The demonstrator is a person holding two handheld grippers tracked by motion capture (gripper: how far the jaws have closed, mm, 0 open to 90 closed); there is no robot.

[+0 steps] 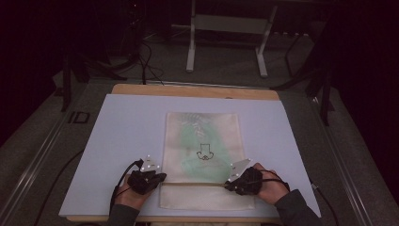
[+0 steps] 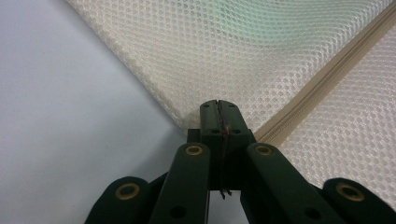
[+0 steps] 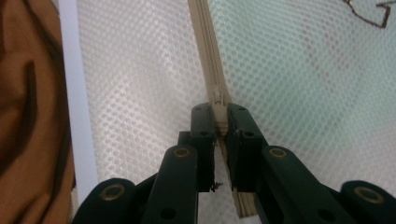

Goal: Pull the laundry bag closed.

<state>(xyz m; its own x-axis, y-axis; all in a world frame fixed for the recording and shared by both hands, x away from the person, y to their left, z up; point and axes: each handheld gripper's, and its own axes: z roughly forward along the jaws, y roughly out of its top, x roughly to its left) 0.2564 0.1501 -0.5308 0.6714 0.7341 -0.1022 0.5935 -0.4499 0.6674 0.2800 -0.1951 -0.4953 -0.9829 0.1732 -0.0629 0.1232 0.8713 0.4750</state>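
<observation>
The left gripper [image 1: 157, 179] rested low on the bench [image 1: 197, 90], on the pale sheet [image 1: 127, 141] that covered most of it, with the person's left hand [image 1: 128, 195] wrapped around its body. Its jaws were clenched on the left edge of the mesh bag [image 1: 202, 141], right where the zipper [image 1: 193, 184] ended. In the left gripper view the two black jaws met with no gap between them at the bag's edge [image 2: 224, 60], with the mesh spreading ahead of the tips and to their right, the bare sheet [image 2: 70, 116] lying to their left, and the zipper tape [image 2: 327, 79] running away diagonally up to the right from the tips.

The bag lay flat between the two grippers and stretched away beyond them. A green tint showed through its mesh, and a small dark outline drawing [image 1: 205, 152] sat ahead of the grippers near the bag's middle. The zipper ran straight across from one gripper to the other.

The right gripper [image 1: 231, 185], held in the right hand [image 1: 270, 188], sat at the right end of that zipper line. In the right gripper view its jaws were clamped on the zipper slider [image 3: 218, 109], which stood pinched between the tips, with the zipper tape [image 3: 203, 37] leading straight ahead from them. Mesh [image 3: 140, 93] lay on both sides of the jaws, the green-tinted part to their right, and a strip of the pale sheet [image 3: 74, 93] and brown fabric [image 3: 28, 116] lay off to their left.
</observation>
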